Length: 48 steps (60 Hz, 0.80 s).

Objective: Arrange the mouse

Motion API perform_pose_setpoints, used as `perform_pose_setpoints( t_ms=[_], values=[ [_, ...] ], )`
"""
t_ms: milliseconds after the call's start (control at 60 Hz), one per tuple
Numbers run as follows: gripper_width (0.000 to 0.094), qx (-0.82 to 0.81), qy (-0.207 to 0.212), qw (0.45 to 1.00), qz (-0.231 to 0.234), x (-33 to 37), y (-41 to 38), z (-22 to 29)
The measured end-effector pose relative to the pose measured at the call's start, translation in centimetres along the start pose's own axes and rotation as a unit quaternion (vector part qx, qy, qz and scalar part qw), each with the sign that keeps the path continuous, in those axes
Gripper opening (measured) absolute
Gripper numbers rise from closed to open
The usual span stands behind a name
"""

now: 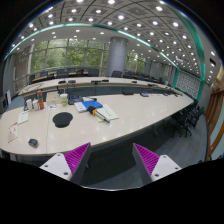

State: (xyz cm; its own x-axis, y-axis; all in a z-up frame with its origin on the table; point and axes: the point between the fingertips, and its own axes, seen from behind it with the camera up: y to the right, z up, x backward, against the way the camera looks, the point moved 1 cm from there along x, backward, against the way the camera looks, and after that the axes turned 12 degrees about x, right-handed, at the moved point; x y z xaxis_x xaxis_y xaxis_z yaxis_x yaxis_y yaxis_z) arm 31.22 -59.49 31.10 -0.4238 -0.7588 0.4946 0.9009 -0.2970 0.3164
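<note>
Purple-padded fingers of the gripper [112, 160] stand wide apart, holding nothing, high above the long white table [140, 112]. What seems to be the mouse [33, 143] sits well ahead by the near edge; a hasty descent could knock it off.

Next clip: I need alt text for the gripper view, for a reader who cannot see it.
The open gripper, with purple pads, is raised with nothing between its fingers, facing a long pale office table. Beyond the fingers, the table holds a round black mouse pad, a blue folder and papers.
</note>
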Motion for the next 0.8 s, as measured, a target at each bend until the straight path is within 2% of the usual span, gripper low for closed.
perform_pose_setpoints(
  t_ms=[250,383,550,800],
  values=[
    [0.0853,0.021,-0.026,0.999,-0.011,-3.5,-4.0,-4.6],
    [0.0857,0.033,-0.032,0.999,0.007,-5.2,-9.6,-7.5],
    [0.0855,0.038,-0.026,0.996,0.081,-7.4,-21.9,-9.1],
    [0.0855,0.063,-0.006,0.979,0.195,-11.5,-43.2,-7.4]
  ],
)
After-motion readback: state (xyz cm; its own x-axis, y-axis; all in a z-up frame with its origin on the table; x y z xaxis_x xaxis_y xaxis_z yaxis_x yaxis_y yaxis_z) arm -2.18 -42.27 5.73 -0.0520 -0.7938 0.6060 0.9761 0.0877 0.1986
